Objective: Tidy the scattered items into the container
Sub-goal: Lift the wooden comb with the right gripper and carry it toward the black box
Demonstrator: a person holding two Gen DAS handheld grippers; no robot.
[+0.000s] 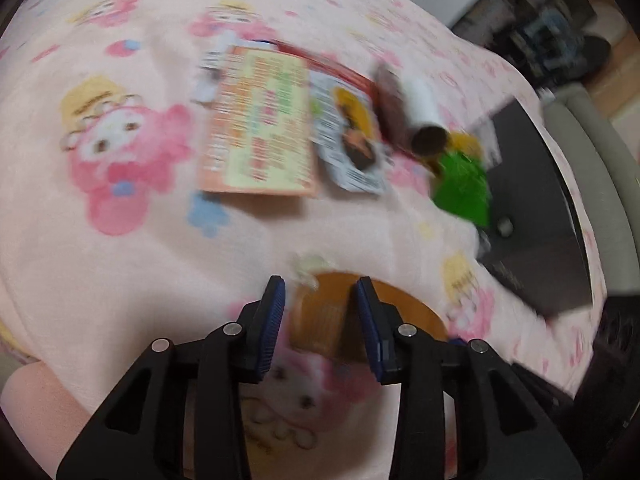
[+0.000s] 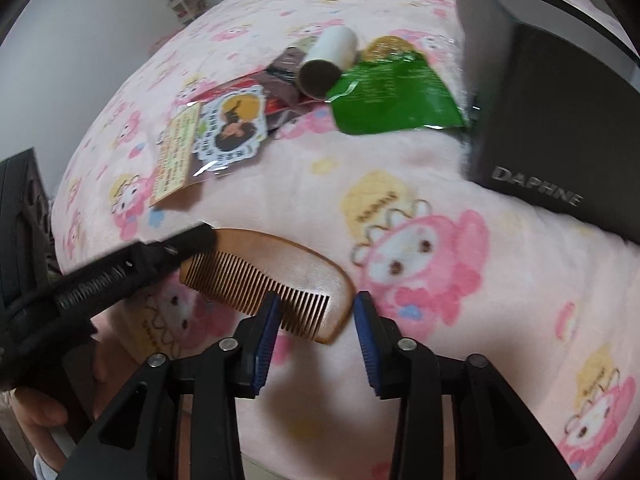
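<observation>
A pink cartoon-print blanket covers the bed. The wooden comb lies on it; the left tool touches its far end, the right tool straddles its near end, both narrowly parted. A black box stands beyond, with grey walls behind.

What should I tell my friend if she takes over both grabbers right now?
Left gripper: jaws open over one end of the comb, no grip visible.
Right gripper: jaws open at the comb's other end, not holding it.
Things: the comb, green packet, roll and card packets all lie on the blanket. The box stands beside the green packet.
Done: nothing can be seen in the box; its inside is out of view.
Left: probably the comb first, then the rest of the pile.
</observation>
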